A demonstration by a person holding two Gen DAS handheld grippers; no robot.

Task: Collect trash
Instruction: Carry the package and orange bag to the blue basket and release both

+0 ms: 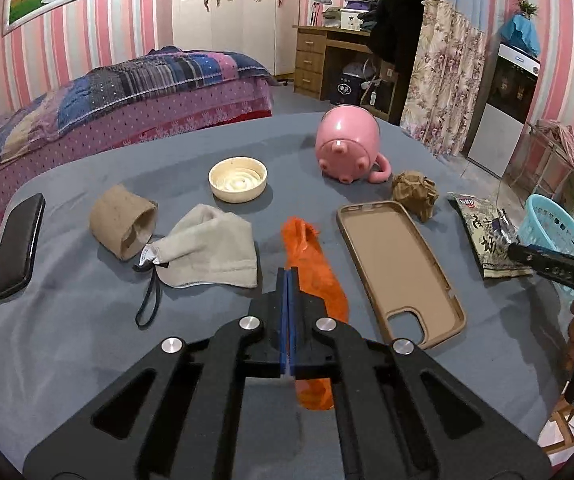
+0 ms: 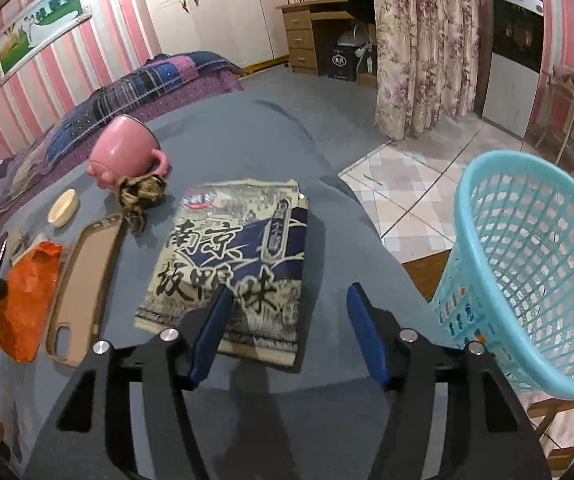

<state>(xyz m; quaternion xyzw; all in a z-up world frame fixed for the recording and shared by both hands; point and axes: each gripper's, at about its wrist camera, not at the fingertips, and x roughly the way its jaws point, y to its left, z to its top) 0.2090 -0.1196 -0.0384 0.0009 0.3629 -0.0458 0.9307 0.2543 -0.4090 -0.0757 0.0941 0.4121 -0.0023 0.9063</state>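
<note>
— Across the lower middle of the right wrist view, what lies under the right gripper [image 2: 289, 300]?

— One flat printed food wrapper [image 2: 239, 256], beige and navy with large dark characters and a red-and-white badge at its top corner. It rests on the grey table cover [image 2: 271, 148]. The right gripper's jaws stand wide apart; its left blue finger [image 2: 211, 332] overlaps the wrapper's near edge, its right one sits over bare cloth.

— And the other trash?

— Centre of the left wrist view shows a crumpled orange plastic bag [image 1: 311, 264], long and wrinkled, running toward the camera. The left gripper [image 1: 288, 276] has its jaws pressed together, blue pads meeting, just left of the bag; whether a fold is pinched cannot be told. A brown crumpled paper ball [image 1: 415, 192] sits right of centre, near the handle of the tipped pink mug [image 1: 347, 144].

— Edges and room?

— The cover's edge falls away just right of the wrapper, and the light blue mesh basket [image 2: 527, 264] stands beyond it at right, rim tilted, over tiled floor [image 2: 407, 184]. Between bag and wrapper lies a tan phone case [image 1: 399, 268], open side up. Left of the bag sit a beige cloth [image 1: 211, 248], a tan cup sleeve [image 1: 121, 220], a cream lid [image 1: 238, 180] and a black phone [image 1: 19, 246].
</note>
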